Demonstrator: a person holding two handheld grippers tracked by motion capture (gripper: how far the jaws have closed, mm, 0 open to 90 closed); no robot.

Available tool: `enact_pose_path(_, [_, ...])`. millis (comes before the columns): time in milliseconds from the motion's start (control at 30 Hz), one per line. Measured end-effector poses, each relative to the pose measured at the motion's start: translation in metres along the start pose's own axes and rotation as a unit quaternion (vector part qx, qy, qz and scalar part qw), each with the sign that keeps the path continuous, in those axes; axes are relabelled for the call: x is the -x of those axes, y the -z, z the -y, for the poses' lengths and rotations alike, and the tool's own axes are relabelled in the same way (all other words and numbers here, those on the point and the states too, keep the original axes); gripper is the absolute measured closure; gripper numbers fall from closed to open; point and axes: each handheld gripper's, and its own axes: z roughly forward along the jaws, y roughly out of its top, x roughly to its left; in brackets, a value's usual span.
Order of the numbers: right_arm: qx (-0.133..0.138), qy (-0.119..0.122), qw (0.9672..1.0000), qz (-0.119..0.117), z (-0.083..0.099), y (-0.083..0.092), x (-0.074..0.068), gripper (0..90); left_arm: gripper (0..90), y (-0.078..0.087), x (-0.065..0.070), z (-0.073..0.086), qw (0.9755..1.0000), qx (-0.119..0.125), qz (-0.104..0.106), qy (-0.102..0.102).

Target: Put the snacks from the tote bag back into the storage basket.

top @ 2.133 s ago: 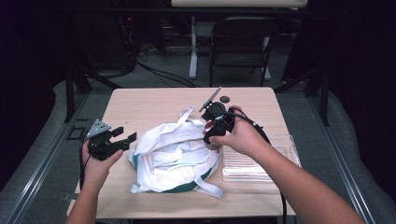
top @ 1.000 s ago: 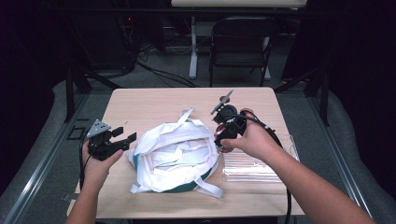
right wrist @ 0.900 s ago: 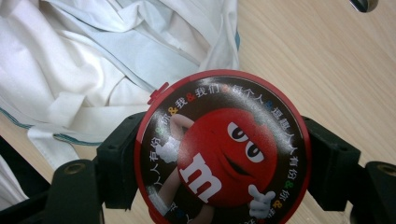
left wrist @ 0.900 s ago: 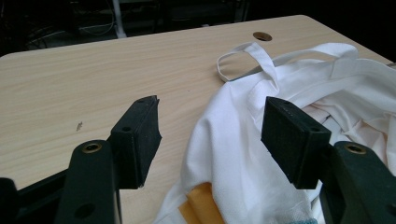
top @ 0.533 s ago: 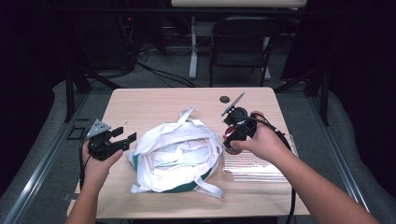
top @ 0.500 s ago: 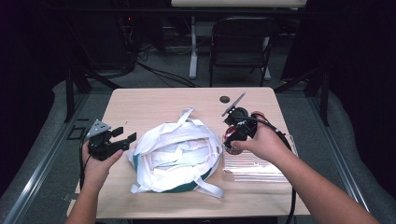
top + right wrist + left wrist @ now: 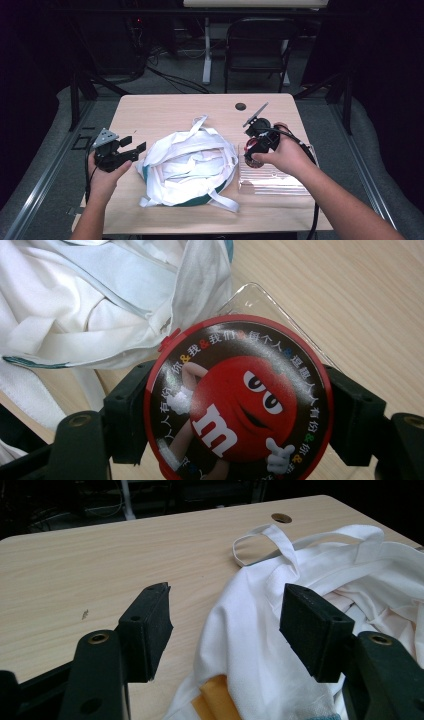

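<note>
A light wooden table fills the middle of the high view, with a dark round cable hole near its far edge and a black folding chair on the floor behind it. At the centre of the table lies a crumpled white cloth bag with loose straps and a strip of teal trim along its lower edge; in the left gripper view, lower middle of the frame, a patch of orange peeks out from under the white fabric. Just right of the bag, at lower right of the high view, a clear plastic tray lies flat on the table.

The left gripper, at the left of the high view, hovers beside the bag's edge with its jaws apart and nothing between them. The right gripper, right of centre, is clamped on a round candy tin. In the right gripper view the tin sits at lower centre, directly above a corner of the clear tray and close to the bag's hem. Its lid is dark with a red rim, a red cartoon candy character bearing a white letter m, and a ring of small multicoloured characters
</note>
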Motion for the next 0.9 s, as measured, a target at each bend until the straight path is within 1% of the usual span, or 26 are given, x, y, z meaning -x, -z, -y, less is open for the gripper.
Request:
enact_pose_path(100, [0.005, -0.007, 1.0000, -0.001, 0.002, -0.004, 0.000, 25.1, 37.1, 0.000, 0.000, 0.000, 1.0000, -0.001, 0.000, -0.001])
enact_pose_path(133, [-0.002, -0.001, 1.0000, -0.001, 0.003, -0.004, 0.001, 25.2, 37.1, 0.000, 0.000, 0.000, 1.0000, -0.001, 0.000, -0.001])
enact_pose_path(167, [-0.001, -0.004, 1.0000, -0.004, 0.003, -0.005, 0.002, 25.2, 37.1, 0.000, 0.000, 0.000, 1.0000, -0.001, 0.000, 0.000])
enact_pose_path(233, [0.000, -0.005, 1.0000, -0.001, 0.004, -0.007, 0.001, 25.1, 37.1, 0.000, 0.000, 0.000, 1.0000, -0.001, 0.000, 0.000])
enact_pose_path(267, [-0.005, -0.004, 1.0000, -0.001, 0.006, -0.010, 0.003, 25.2, 37.1, 0.000, 0.000, 0.000, 1.0000, -0.001, 0.000, 0.001])
enact_pose_path(333, [-0.004, -0.006, 1.0000, 0.000, 0.007, -0.014, 0.002, 25.2, 37.1, -0.001, 0.000, 0.000, 1.0000, -0.001, 0.000, 0.001])
enact_pose_path(367, [-0.007, -0.002, 1.0000, 0.001, 0.007, -0.015, 0.003, 25.2, 37.2, -0.001, 0.001, 0.000, 1.0000, -0.002, 0.000, 0.000])
enact_pose_path(467, [-0.009, -0.003, 0.9999, -0.002, 0.009, -0.020, 0.003, 25.2, 37.2, -0.001, 0.000, 0.000, 1.0000, -0.002, 0.000, 0.000])
enact_pose_path(567, [-0.009, -0.005, 0.9999, -0.005, 0.010, -0.024, 0.003, 25.2, 37.2, -0.001, 0.000, 0.001, 1.0000, -0.001, -0.001, 0.001])
enact_pose_path(600, [-0.010, -0.006, 0.9999, -0.002, 0.010, -0.026, 0.003, 25.2, 37.1, -0.001, 0.000, 0.000, 1.0000, -0.002, -0.001, 0.000])
enact_pose_path(700, [-0.010, -0.006, 0.9999, -0.002, 0.012, -0.030, 0.004, 25.1, 37.1, -0.001, 0.000, 0.001, 1.0000, -0.001, 0.000, 0.001])
enact_pose_path(733, [-0.010, -0.010, 0.9999, -0.006, 0.012, -0.031, 0.004, 25.2, 37.1, -0.001, 0.000, 0.001, 1.0000, -0.001, -0.001, 0.000])
enact_pose_path(767, [-0.012, -0.007, 0.9999, 0.001, 0.013, -0.032, 0.004, 25.2, 37.1, -0.001, 0.000, 0.001, 1.0000, -0.001, -0.001, 0.000])
enact_pose_path(900, [-0.012, -0.012, 0.9998, -0.005, 0.015, -0.038, 0.004, 25.2, 37.1, -0.001, 0.000, 0.001, 1.0000, -0.001, 0.000, 0.001])
